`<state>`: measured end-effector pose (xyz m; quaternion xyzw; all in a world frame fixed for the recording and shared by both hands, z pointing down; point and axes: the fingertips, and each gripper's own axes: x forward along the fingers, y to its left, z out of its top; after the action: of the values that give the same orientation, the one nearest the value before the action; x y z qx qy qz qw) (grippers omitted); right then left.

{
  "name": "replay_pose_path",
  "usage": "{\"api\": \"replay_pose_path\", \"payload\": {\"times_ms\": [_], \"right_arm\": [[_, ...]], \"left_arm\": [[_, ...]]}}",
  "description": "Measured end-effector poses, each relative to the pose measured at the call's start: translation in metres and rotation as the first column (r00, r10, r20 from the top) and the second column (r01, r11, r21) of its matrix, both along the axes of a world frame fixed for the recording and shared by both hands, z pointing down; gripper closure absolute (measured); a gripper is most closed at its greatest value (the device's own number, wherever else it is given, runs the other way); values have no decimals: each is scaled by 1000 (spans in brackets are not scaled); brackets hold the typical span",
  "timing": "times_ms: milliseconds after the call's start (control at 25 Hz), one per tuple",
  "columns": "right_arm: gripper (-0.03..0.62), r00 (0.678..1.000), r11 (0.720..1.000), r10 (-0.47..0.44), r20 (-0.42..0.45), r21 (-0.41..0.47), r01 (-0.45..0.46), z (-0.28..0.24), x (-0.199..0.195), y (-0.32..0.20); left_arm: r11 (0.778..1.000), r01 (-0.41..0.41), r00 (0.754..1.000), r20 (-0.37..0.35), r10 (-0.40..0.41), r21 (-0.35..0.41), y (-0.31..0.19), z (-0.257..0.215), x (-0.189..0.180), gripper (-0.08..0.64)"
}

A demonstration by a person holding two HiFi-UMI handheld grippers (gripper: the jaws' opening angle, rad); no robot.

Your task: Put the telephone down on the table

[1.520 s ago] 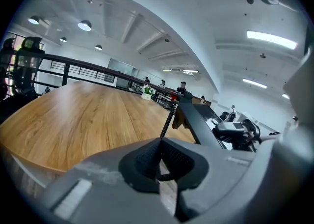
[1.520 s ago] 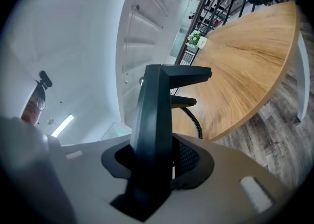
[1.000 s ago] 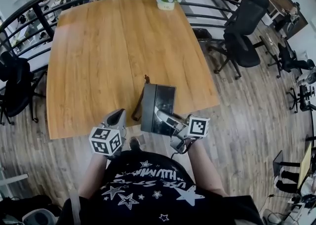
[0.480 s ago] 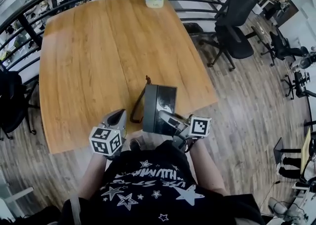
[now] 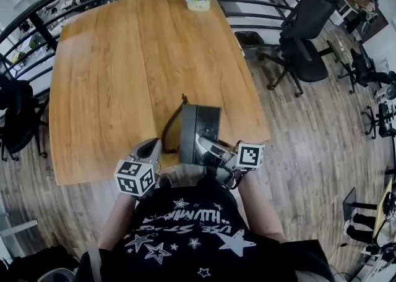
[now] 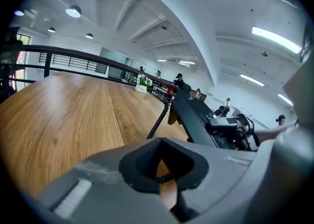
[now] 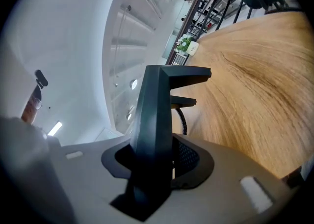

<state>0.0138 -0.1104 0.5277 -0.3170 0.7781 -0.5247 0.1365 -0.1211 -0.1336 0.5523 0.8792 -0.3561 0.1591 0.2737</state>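
At the table's (image 5: 105, 83) near edge, the right gripper (image 5: 208, 146) pinches the one telephone (image 5: 199, 125), with its one cord (image 5: 169, 130) on the left, while the left gripper (image 5: 149, 149) hovers nearby, jaws pressed together, empty.

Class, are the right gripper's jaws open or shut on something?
Shut on the telephone: in the right gripper view, the right gripper has its pads pressing both sides of the dark body.
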Motion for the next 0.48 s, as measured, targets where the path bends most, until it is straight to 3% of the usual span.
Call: {"api": "replay_pose_path", "payload": {"times_ms": [480], "right_arm": [[431,995,995,-102,6,-20,102,6,77,-11]], "left_arm": [[998,69,997,38,-69,-14,0,1,82,558]]}}
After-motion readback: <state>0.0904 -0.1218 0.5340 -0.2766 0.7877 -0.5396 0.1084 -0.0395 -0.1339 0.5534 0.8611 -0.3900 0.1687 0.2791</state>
